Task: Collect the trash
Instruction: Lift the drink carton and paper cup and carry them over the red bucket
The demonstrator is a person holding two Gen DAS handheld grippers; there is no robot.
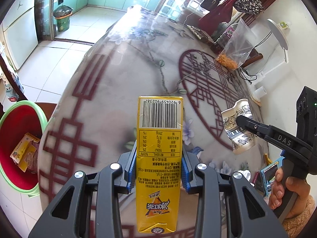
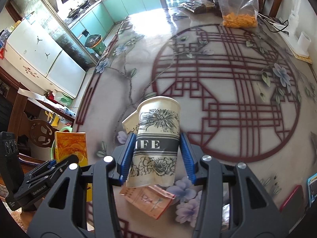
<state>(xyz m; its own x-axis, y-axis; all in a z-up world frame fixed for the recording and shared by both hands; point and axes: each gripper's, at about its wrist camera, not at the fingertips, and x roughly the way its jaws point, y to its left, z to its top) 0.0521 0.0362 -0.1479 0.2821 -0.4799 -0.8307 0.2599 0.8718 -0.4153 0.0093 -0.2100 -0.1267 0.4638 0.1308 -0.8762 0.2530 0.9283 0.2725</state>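
Red plastic basin with a pale green rim (image 1: 11, 107) on the tiled floor at far left, below the counter edge, holding a yellow packet and other wrappers. Right of it, the counter (image 1: 111, 91), covered by a glossy cloth printed with dark red lattice and pale flowers. Above its near left part, the left gripper (image 1: 159, 170), blue-padded fingers (image 1: 131, 170) pressed on both narrow sides of a tall yellow drink carton with a barcode (image 1: 159, 138), lifted clear of the cloth, barcode end pointing away. Further right, the right gripper (image 2: 156, 154), fingers (image 2: 186, 154) set at a middling width and clamped on a crumpled white paper cup with black flower print and a grey band (image 2: 156, 138), rim dented and pointing away, base toward the camera. Under the cup, lying on the cloth, a pink paper packet (image 2: 150, 200). At the far right end of the counter, a clear plastic bag with orange snacks at its bottom (image 2: 239, 19). At near right, a hand (image 1: 285, 188) around the right gripper's handle.
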